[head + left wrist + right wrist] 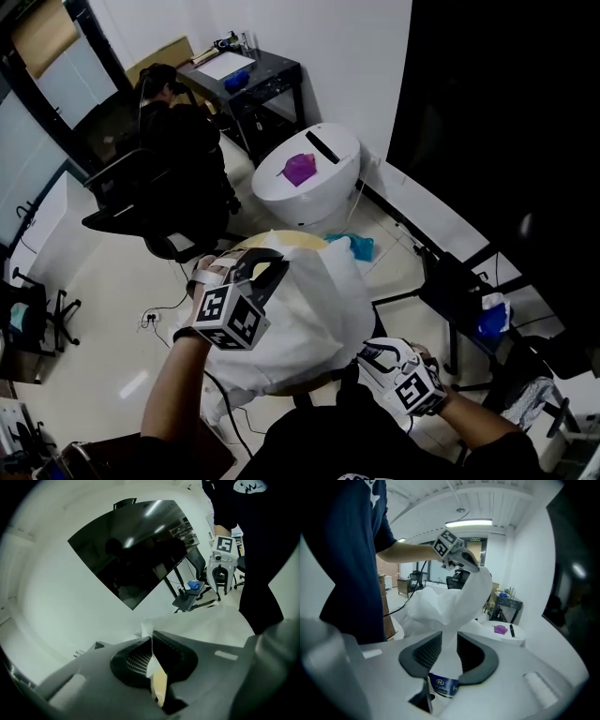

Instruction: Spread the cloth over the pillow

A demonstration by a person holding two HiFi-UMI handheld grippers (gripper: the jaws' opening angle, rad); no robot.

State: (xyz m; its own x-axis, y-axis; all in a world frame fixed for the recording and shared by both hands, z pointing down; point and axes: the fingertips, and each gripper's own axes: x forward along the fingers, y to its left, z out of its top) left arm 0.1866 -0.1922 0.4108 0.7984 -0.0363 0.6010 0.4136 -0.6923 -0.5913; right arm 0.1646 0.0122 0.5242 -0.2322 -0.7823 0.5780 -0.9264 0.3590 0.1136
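Step in hand, judged: drawing the cloth (319, 319) flat over the pillow (286, 242), of which only a tan edge shows beneath the heaped fabric. It is likely best done by keeping the held edge taut and lowering it evenly past the far side. The left gripper (270, 267) is clamped on a cloth edge, held high and tilted downward. The right gripper (367, 354) sits low at the near side, jaws apart, with cloth running loosely between them.

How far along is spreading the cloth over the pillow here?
Done: the cloth is picked up and lifted. In hand: the left gripper is shut on one edge; cloth runs between the parted jaws of the right gripper. Remaining: it hangs bunched, a cream edge, probably the pillow, showing; spreading flat not yet done.
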